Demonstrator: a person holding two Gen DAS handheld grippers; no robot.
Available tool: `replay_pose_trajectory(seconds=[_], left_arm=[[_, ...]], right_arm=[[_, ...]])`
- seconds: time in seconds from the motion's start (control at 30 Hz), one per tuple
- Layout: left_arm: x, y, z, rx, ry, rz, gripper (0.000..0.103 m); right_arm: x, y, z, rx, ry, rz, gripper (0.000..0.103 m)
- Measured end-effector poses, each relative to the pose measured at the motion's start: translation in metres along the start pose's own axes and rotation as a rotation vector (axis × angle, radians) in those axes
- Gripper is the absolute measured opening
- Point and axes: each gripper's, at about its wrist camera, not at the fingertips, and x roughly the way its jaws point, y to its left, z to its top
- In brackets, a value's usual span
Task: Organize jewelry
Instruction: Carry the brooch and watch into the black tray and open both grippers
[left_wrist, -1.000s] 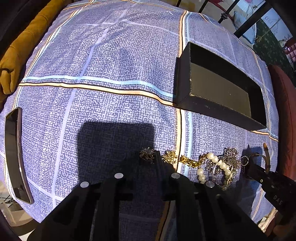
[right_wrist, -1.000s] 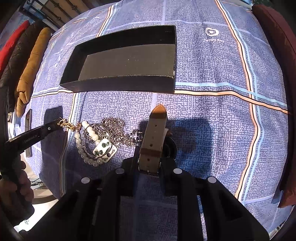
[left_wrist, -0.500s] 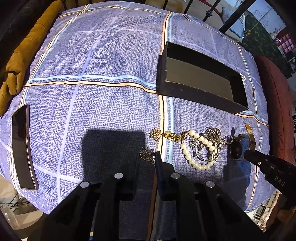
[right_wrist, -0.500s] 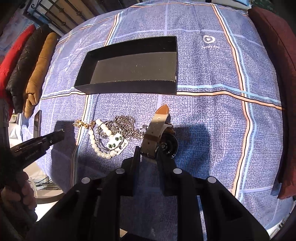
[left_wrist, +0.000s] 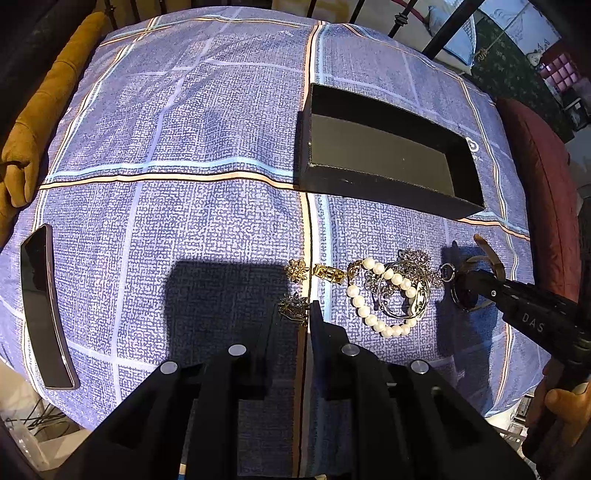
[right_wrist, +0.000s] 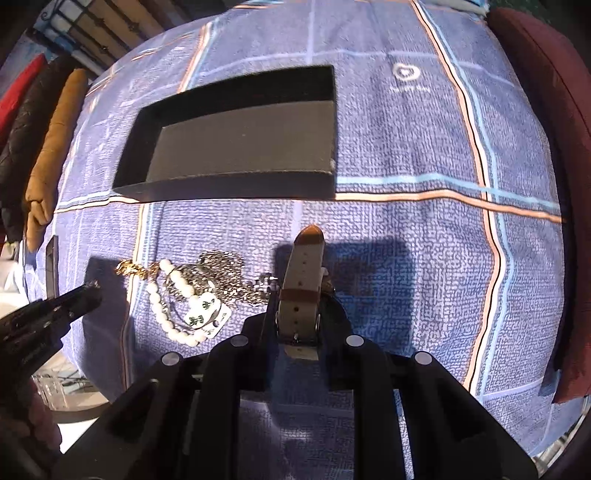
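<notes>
An open black box (left_wrist: 388, 155) lies on the blue checked bedspread, also in the right wrist view (right_wrist: 236, 140). A heap of jewelry lies in front of it: a pearl bracelet (left_wrist: 373, 295), silver chains (left_wrist: 413, 273) and a gold chain (left_wrist: 325, 272). My left gripper (left_wrist: 301, 310) is shut on a small dark floral brooch (left_wrist: 293, 307), held just above the cloth left of the heap. My right gripper (right_wrist: 297, 314) is shut on the beige strap of a wristwatch (right_wrist: 303, 273), right of the heap (right_wrist: 195, 291).
A black phone (left_wrist: 40, 306) lies at the left edge of the bed. A mustard cushion (left_wrist: 37, 110) lies beyond the left edge and a dark red cushion (left_wrist: 543, 177) along the right. Bare bedspread (left_wrist: 184, 129) stretches left of the box.
My left gripper has drawn back from the heap with the brooch in it, so the gold chain lies apart. My right gripper has lifted the watch by its strap.
</notes>
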Motion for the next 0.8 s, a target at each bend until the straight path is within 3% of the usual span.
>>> replay_pose_trajectory(seconds=[0.3,0.5,0.63,0.8], left_arm=[[-0.012,-0.015,0.005,0.036,-0.010,-0.018,0.016],[-0.006,-0.030,0.007,0.083,0.019,-0.027,0.016],[-0.016,-0.045,0.023,0.115,-0.016,-0.043,0.016],[-0.028,-0.058,0.067,0.118,-0.080,-0.084,0.016]], right_arm=[[-0.031,-0.003,-0.012,0.046,0.003,0.051,0.019],[-0.024,-0.002,-0.013,0.063,0.028,0.065,0.019],[-0.041,0.007,0.010,0.042,-0.036,0.082,0.019],[-0.061,0.018,0.059,0.003,-0.122,0.098,0.019]])
